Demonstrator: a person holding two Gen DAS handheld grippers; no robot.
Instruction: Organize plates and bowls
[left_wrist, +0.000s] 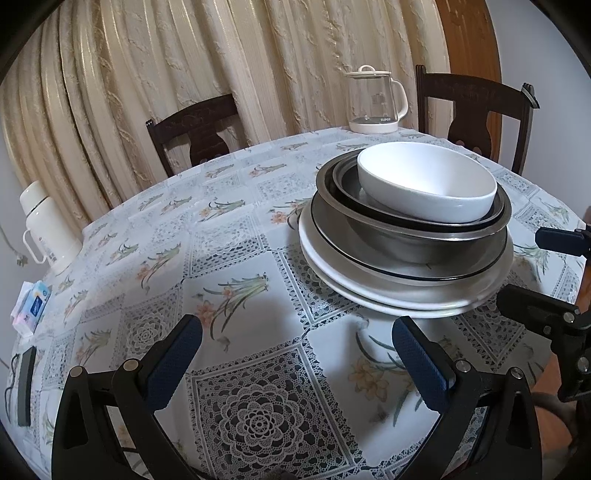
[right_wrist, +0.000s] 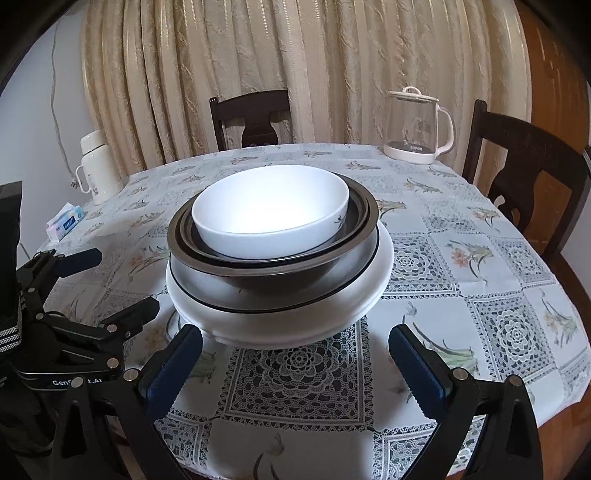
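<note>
Round table (right_wrist: 480, 266) in view, dressed in a white cloth printed with lace squares and orange flowers, and right in the middle of it sits the stack: a white bowl (right_wrist: 271, 208) on top, nested in metal bowls (right_wrist: 273, 273), all resting on white plates (right_wrist: 280, 321). Cream pleated curtains (right_wrist: 295, 66) hang across the back of the room, with a strip of wooden panel (left_wrist: 469, 40) showing at the far right. Two dark wooden chairs (right_wrist: 251, 118) are tucked in on the far side. A glass kettle (right_wrist: 419, 125) with a white lid stands near the far edge, a white flask (right_wrist: 98, 166) near the left edge, and a tissue pack (right_wrist: 66, 221) lies just beside the flask. In the left wrist view a dark flat device (left_wrist: 26, 384) lies at the table's near-left edge. The left gripper (left_wrist: 297, 362) hangs over bare cloth to the left of the stack, fingers spread wide, grasping nothing. The right gripper (right_wrist: 295, 365) faces the stack head-on, fingers likewise parted and empty, the plate rim just ahead of its tips.
</note>
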